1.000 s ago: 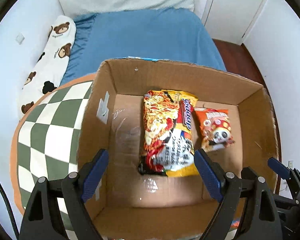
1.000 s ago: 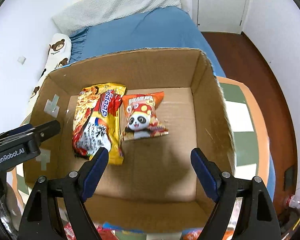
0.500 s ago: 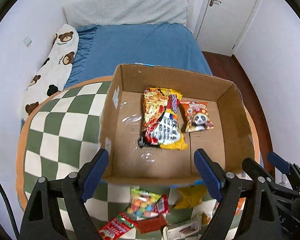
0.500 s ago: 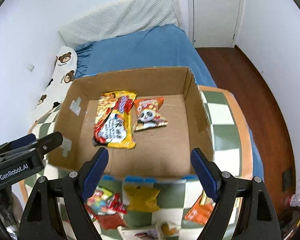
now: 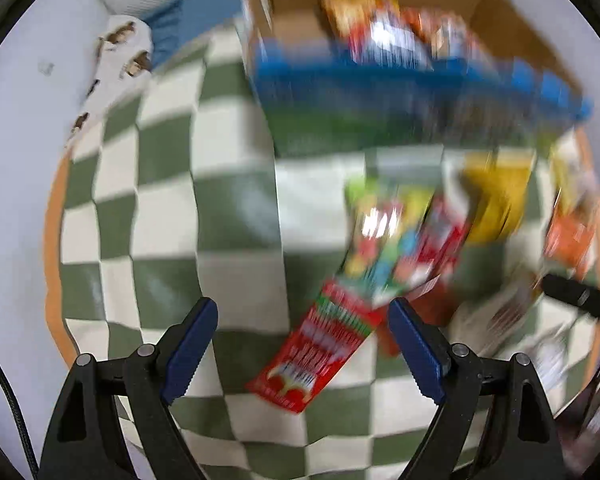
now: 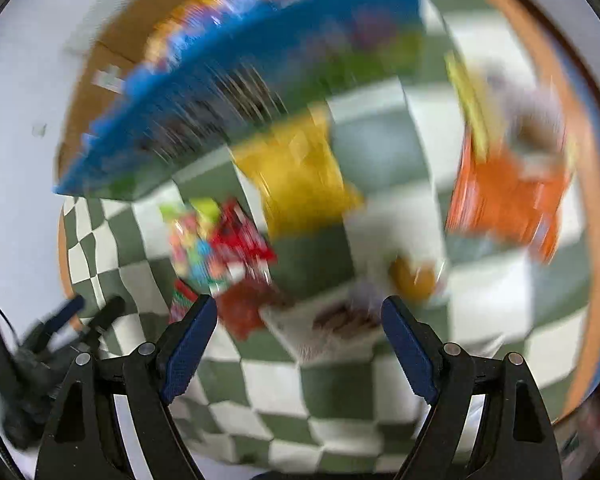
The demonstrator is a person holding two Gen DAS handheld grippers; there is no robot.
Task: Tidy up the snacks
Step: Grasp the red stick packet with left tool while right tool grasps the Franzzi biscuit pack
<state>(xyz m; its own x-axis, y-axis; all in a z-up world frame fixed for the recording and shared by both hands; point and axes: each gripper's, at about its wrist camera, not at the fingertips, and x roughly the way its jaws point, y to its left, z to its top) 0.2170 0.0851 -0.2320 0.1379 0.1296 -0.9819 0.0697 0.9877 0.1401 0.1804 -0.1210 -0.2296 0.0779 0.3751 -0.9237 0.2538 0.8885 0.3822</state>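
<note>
Both views are motion-blurred. My left gripper (image 5: 304,344) is open and empty, low over a red and green snack packet (image 5: 324,340) on the checkered cloth. A colourful candy bag (image 5: 384,236) and a yellow packet (image 5: 496,196) lie beyond it. The cardboard box (image 5: 500,12) with a blue front holds packets at the top. My right gripper (image 6: 300,340) is open and empty above a white packet (image 6: 332,328). A yellow packet (image 6: 300,184), an orange packet (image 6: 508,196) and the candy bag (image 6: 196,240) lie ahead. The box (image 6: 112,80) is at upper left.
The green and white checkered cloth (image 5: 160,220) covers a round table with an orange rim (image 6: 592,200). A bear-print pillow (image 5: 116,64) and blue bed lie beyond the table. The left gripper shows in the right wrist view (image 6: 76,320) at lower left.
Both grippers have swung back and down from above the box to low over the loose snacks on the cloth in front of it. Both stay open.
</note>
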